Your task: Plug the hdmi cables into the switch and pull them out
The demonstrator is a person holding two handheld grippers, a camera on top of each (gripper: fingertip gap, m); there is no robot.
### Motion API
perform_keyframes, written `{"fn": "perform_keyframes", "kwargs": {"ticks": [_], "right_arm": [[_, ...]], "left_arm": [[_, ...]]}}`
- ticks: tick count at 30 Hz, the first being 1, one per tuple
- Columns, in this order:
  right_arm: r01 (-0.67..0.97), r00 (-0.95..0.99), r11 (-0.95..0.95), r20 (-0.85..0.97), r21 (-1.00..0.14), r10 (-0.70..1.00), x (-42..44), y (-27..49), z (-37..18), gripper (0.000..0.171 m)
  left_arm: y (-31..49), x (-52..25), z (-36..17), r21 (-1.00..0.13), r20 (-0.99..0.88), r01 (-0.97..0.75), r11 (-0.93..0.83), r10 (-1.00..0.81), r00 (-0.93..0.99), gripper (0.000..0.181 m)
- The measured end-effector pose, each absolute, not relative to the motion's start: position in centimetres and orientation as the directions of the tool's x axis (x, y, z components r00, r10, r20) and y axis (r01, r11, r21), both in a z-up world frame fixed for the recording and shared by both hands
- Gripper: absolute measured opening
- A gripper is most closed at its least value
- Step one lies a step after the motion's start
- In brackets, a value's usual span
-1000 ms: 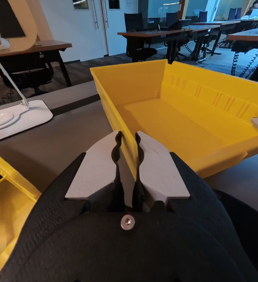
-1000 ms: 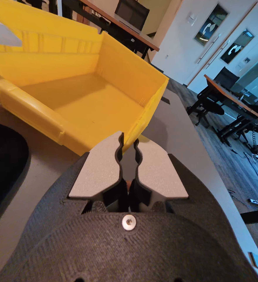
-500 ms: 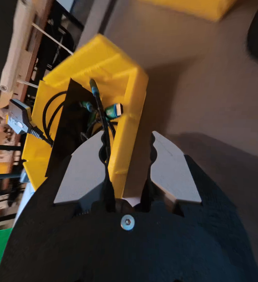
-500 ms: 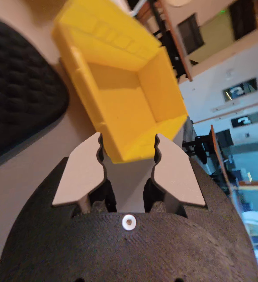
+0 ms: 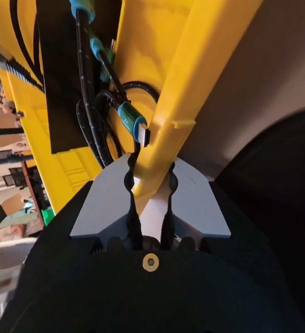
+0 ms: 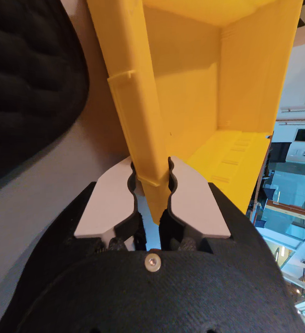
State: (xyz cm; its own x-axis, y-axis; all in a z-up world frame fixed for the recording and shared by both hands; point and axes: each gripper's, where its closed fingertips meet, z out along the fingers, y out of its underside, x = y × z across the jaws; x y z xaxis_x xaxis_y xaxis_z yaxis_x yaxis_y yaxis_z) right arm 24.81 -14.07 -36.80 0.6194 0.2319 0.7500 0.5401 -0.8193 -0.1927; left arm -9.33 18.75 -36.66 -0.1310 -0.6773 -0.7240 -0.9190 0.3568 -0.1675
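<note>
A yellow bin (image 5: pixel 175 72) holds a black switch (image 5: pixel 63 90), black braided HDMI cables (image 5: pixel 88 126) and a loose green-and-blue HDMI plug (image 5: pixel 133 124) with a bare metal tip. My left gripper (image 5: pixel 151 158) straddles this bin's corner wall, and its fingers press on the wall from both sides. One cable runs past the left fingertip (image 5: pixel 123 162). My right gripper (image 6: pixel 150 159) is shut on the front lip of a second, empty yellow bin (image 6: pixel 193 108). Both views are rolled sideways.
The bins stand on a grey table (image 5: pixel 256 72), also seen in the right wrist view (image 6: pixel 40 198). A black rounded object lies beside each bin (image 5: pixel 274 180) (image 6: pixel 22 72). Office desks and glass walls are behind. The gap from one gripper's tips to the other's is roughly 45 cm.
Both grippers let go of the empty bin's side walls, opened and rolled over. The left moved onto the bin with cables; the right closed on the empty bin's front lip.
</note>
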Motion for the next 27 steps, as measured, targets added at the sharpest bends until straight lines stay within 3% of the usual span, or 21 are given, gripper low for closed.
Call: {"fn": "perform_keyframes", "kwargs": {"ticks": [6, 18, 27], "right_arm": [[0.498, 0.63, -0.844, 0.752, -0.199, 0.194, 26.6, -16.1, -36.8, 0.034], [0.575, 0.566, -0.802, 0.786, -0.161, 0.248, 29.2, -22.4, -36.8, 0.034], [0.537, 0.553, -0.834, 0.8, -0.129, 0.232, 30.2, -25.9, -36.9, 0.038]], "left_arm": [[20.9, -16.5, -36.6, -0.151, -0.736, -0.944, 0.293, -0.671, -0.091, 0.036], [21.8, -29.7, -36.3, -0.116, -0.765, -0.89, 0.441, -0.612, -0.203, 0.033], [19.3, -32.2, -36.3, -0.129, -0.76, -0.896, 0.425, -0.622, -0.186, 0.032]]}}
